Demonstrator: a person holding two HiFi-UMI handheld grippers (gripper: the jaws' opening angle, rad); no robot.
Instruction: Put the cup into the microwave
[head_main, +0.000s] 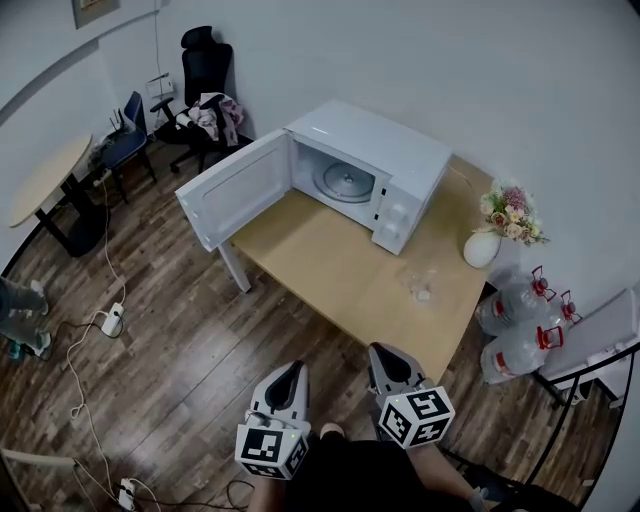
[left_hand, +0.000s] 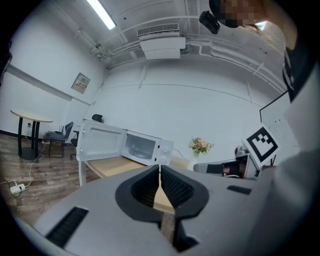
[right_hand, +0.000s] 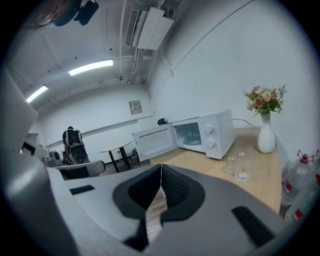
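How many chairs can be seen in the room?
2. A black office chair stands by the far wall with clothes on it; a blue chair stands left of it, beside the round table. More may be out of view.

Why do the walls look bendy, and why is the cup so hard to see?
Head view: the wide lens bows the walls; the clear cup nearly melts into the table. Both gripper views: round fisheye with dark corners, ceiling lights glaring.

The left gripper (head_main: 289, 370) and the right gripper (head_main: 386, 352) each have a smooth grey shell that tapers to a point. Black ribbed fingers (left_hand: 176, 188) sit in a dark recess. A white cube (head_main: 271, 450) with black square markers is mounted on each. The person wears a black top (head_main: 370, 482).
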